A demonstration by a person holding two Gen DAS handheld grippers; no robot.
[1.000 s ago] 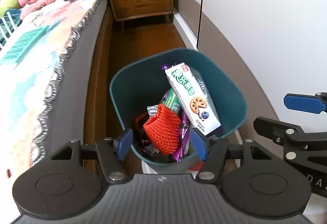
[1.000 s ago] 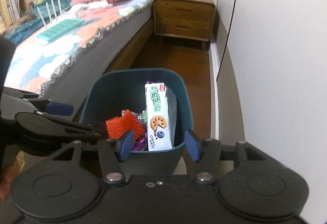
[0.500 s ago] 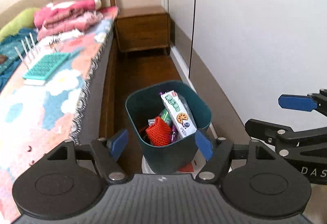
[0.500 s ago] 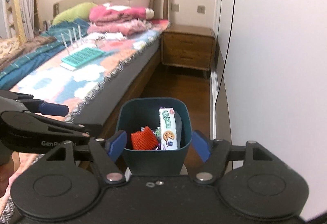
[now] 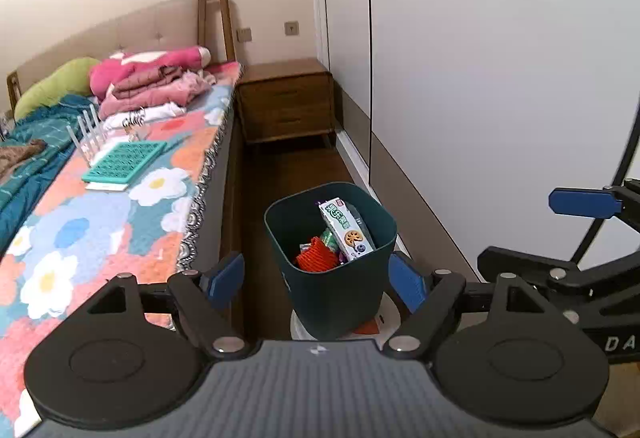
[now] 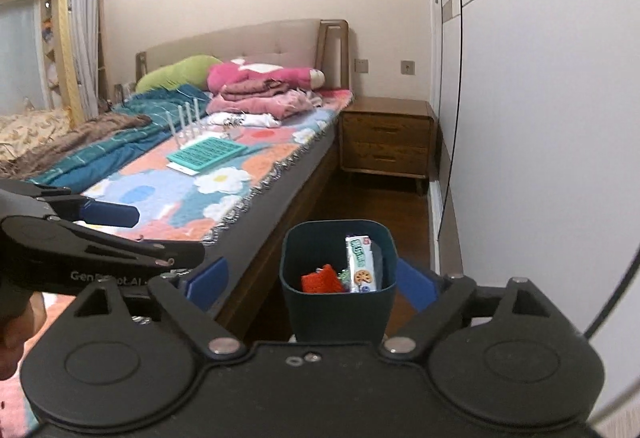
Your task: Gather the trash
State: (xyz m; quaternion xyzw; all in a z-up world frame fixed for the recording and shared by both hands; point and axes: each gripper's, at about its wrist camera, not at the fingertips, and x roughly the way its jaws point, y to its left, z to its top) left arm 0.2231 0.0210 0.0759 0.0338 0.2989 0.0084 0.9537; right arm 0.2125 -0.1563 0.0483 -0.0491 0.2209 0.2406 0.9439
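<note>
A dark teal trash bin [image 5: 332, 290] [image 6: 340, 302] stands on the wooden floor between the bed and the wardrobe. Inside it lie a white and green biscuit box [image 5: 346, 232] [image 6: 361, 264], a red foam net [image 5: 317, 260] [image 6: 322, 279] and some wrappers. My left gripper [image 5: 316, 280] hangs above and behind the bin, its jaws opening with nothing held between them. My right gripper [image 6: 310, 280] is likewise back from the bin, jaws opening wide and empty. Each gripper shows at the edge of the other's view.
A bed [image 5: 100, 206] with a flowered blanket runs along the left, carrying a teal grid rack [image 5: 124, 160], folded pink clothes [image 5: 152, 82] and a green pillow [image 6: 180, 72]. A wooden nightstand [image 5: 286, 100] stands at the far end. White wardrobe doors [image 5: 480, 78] line the right.
Both grippers have pulled back and risen away from the bin, which now looks smaller and farther. Their jaws have spread wider. The bin's contents have not moved.
</note>
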